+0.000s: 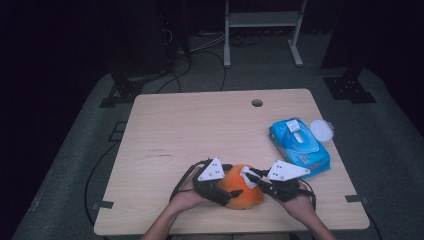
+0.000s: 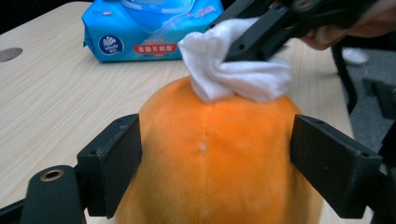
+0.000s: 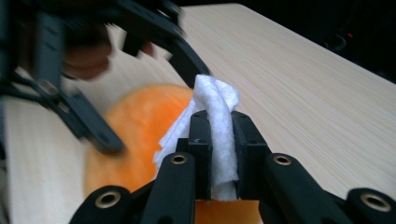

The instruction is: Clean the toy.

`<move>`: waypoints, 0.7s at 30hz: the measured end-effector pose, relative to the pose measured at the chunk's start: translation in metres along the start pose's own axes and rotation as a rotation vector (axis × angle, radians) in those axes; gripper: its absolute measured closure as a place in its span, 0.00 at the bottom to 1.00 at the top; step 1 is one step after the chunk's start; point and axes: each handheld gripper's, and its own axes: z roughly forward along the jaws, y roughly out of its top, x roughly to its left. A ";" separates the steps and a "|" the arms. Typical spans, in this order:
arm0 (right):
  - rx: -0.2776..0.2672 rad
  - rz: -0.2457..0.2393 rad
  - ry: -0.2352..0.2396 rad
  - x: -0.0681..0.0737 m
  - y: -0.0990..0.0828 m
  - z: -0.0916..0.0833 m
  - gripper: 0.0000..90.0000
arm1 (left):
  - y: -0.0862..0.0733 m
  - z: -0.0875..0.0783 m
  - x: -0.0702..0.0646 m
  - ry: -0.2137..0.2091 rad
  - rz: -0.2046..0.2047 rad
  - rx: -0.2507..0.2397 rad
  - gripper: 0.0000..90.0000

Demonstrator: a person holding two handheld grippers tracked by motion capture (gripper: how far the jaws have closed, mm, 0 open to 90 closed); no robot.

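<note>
Pale wooden table (image 1: pixel 190 125): left gripper (image 2: pixel 215 154) loosely straddles the orange fruit (image 2: pixel 215 158); right gripper (image 3: pixel 219 140), clamping the wipe (image 3: pixel 217 121), should rub gently toward twelve o'clock.

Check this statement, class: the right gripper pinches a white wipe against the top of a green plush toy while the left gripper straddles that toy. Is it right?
One detail is wrong: the plush toy is orange, not green, as the left gripper view shows. The rest holds: the right gripper pinches the white wipe against its top, and the left gripper straddles it.

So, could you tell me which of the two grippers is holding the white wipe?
The right gripper, jaws pinched on the white wipe; the left gripper straddles the orange plush toy.
</note>
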 end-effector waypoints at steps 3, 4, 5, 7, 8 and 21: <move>0.010 -0.042 -0.002 0.006 0.003 0.003 0.87 | -0.006 -0.002 0.003 -0.006 -0.003 0.012 0.24; 0.011 -0.038 0.000 0.005 0.002 0.003 0.88 | -0.008 -0.003 0.005 -0.009 -0.005 0.013 0.26; 0.013 -0.031 -0.001 0.003 0.001 0.002 0.88 | -0.010 -0.004 0.006 -0.012 -0.009 0.017 0.27; 0.023 -0.024 -0.018 -0.003 -0.003 -0.001 0.88 | -0.014 -0.007 0.010 -0.012 -0.030 0.024 0.28; 0.029 -0.026 -0.027 -0.004 -0.004 -0.002 0.88 | -0.015 -0.008 0.012 -0.017 -0.039 0.026 0.28; 0.007 -0.001 -0.007 -0.003 -0.004 0.000 0.88 | -0.013 -0.008 0.016 -0.033 -0.051 0.017 0.28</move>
